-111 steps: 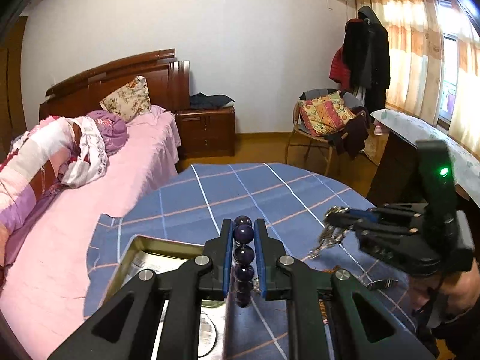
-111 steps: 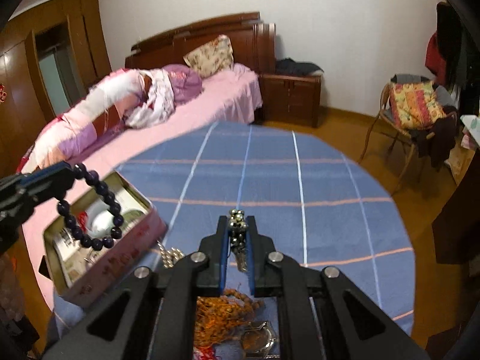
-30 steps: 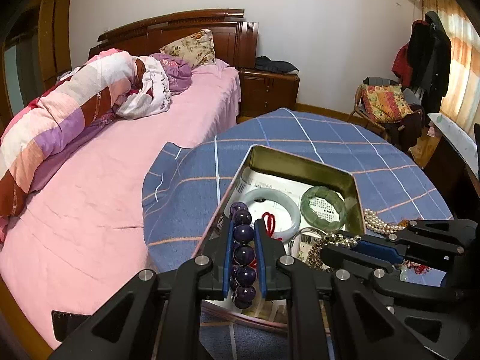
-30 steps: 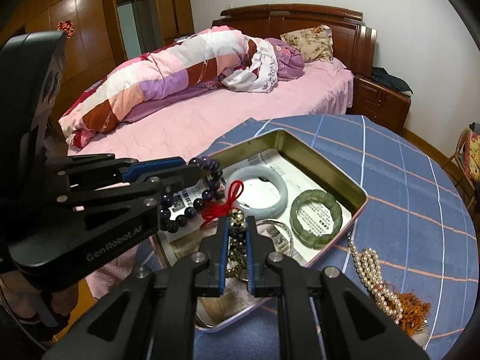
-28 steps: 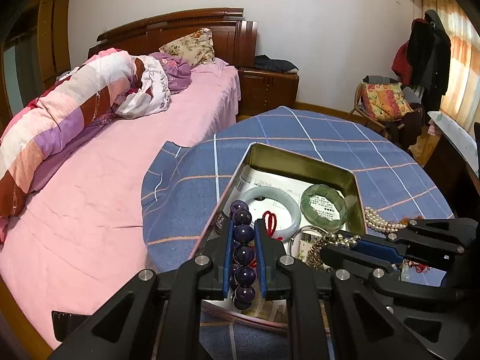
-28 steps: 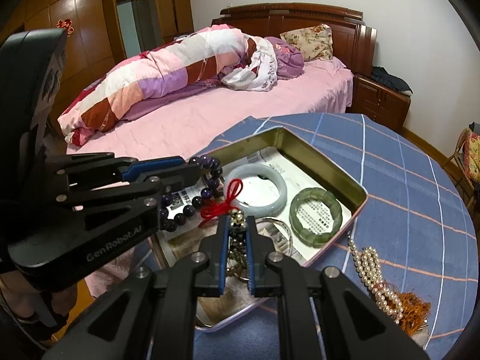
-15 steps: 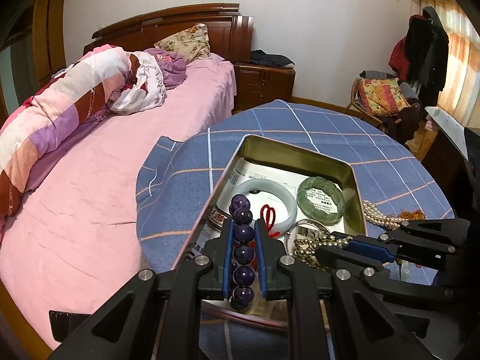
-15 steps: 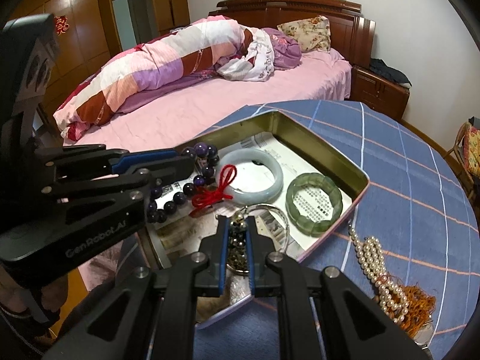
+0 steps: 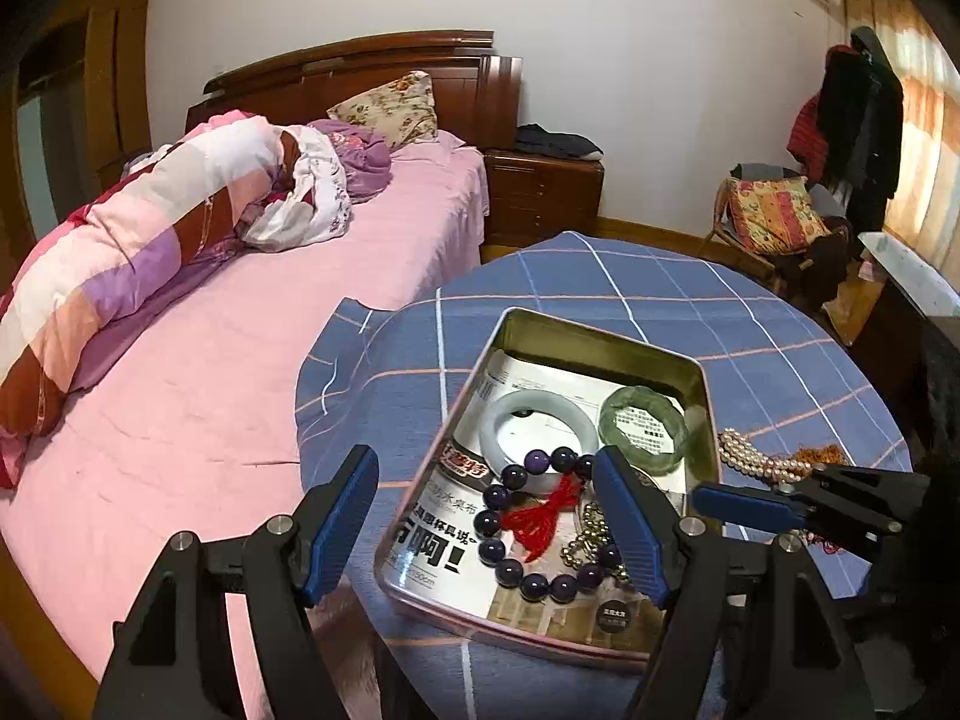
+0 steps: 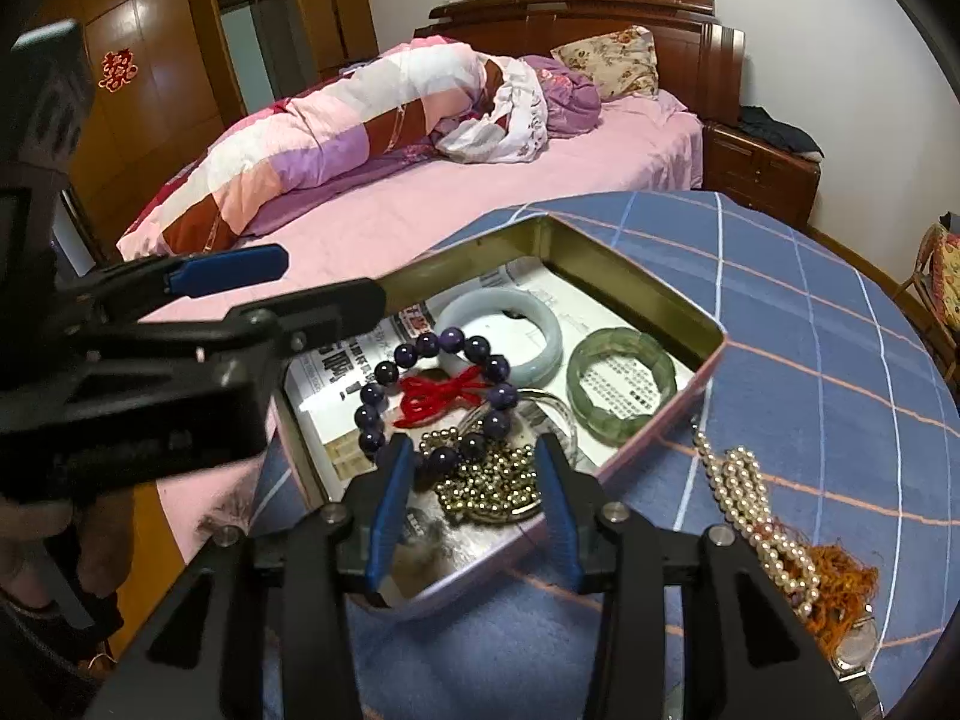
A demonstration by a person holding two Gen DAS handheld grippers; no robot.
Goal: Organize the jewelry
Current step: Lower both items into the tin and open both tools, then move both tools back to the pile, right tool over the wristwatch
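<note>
A gold-walled tin (image 9: 600,330) (image 10: 630,276) lined with newspaper sits on the blue checked table. Inside it lie a purple bead bracelet (image 9: 507,570) (image 10: 497,367) with a red tassel, a gold bead chain (image 10: 486,480), a white bangle (image 9: 489,429) (image 10: 540,318) and a green bangle (image 9: 612,414) (image 10: 579,381). My left gripper (image 9: 483,480) (image 10: 330,279) hovers over the tin's near-left corner, jaws opening wide, the bracelet lying loose below them. My right gripper (image 10: 474,456) (image 9: 738,495) is opening too, with the gold chain untouched between its fingers.
A pearl necklace (image 10: 744,492) (image 9: 750,456), an orange cord bundle (image 10: 834,582) and a watch (image 10: 858,654) lie on the cloth right of the tin. A pink bed (image 9: 240,390) runs along the table's left edge. A chair (image 9: 774,228) stands at the far right.
Both grippers have let go. The purple bracelet dropped from the left jaws and the gold chain from the right jaws into the tin. Neither hand shifted much.
</note>
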